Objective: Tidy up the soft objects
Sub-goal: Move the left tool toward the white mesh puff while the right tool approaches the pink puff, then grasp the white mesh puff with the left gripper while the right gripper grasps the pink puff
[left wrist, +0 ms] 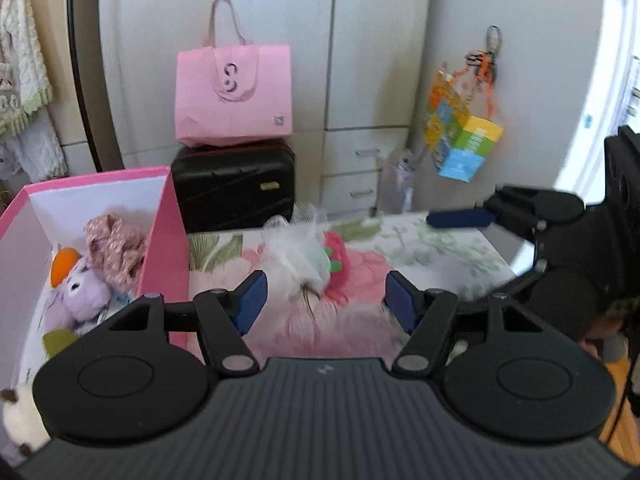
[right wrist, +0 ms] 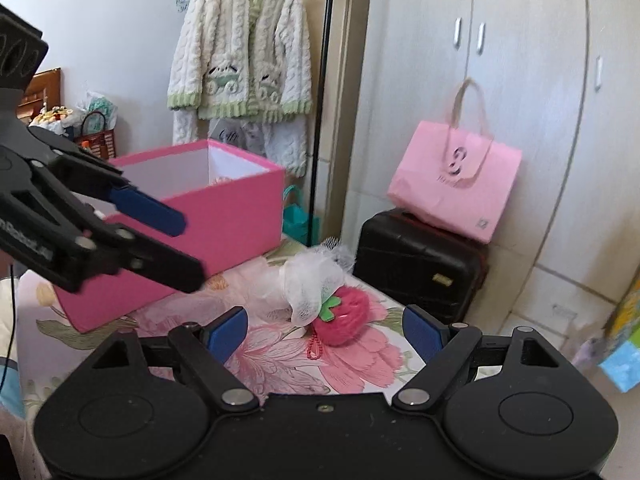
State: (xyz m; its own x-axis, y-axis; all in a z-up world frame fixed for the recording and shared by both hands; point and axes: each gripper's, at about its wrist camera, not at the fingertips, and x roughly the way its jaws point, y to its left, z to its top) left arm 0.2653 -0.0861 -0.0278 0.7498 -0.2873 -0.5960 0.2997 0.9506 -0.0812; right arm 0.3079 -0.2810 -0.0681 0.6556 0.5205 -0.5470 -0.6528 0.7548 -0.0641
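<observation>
A white mesh puff and a red plush strawberry lie together on the floral cloth. A pink box on the left holds a lilac plush, a pink fabric piece and other soft toys. My left gripper is open and empty, just short of the puff; it also shows in the right wrist view. My right gripper is open and empty, just short of the strawberry; one blue finger shows in the left wrist view.
A black suitcase with a pink tote bag on it stands behind the table, before grey wardrobes. A colourful bag hangs at the right. A white cardigan hangs on the wall.
</observation>
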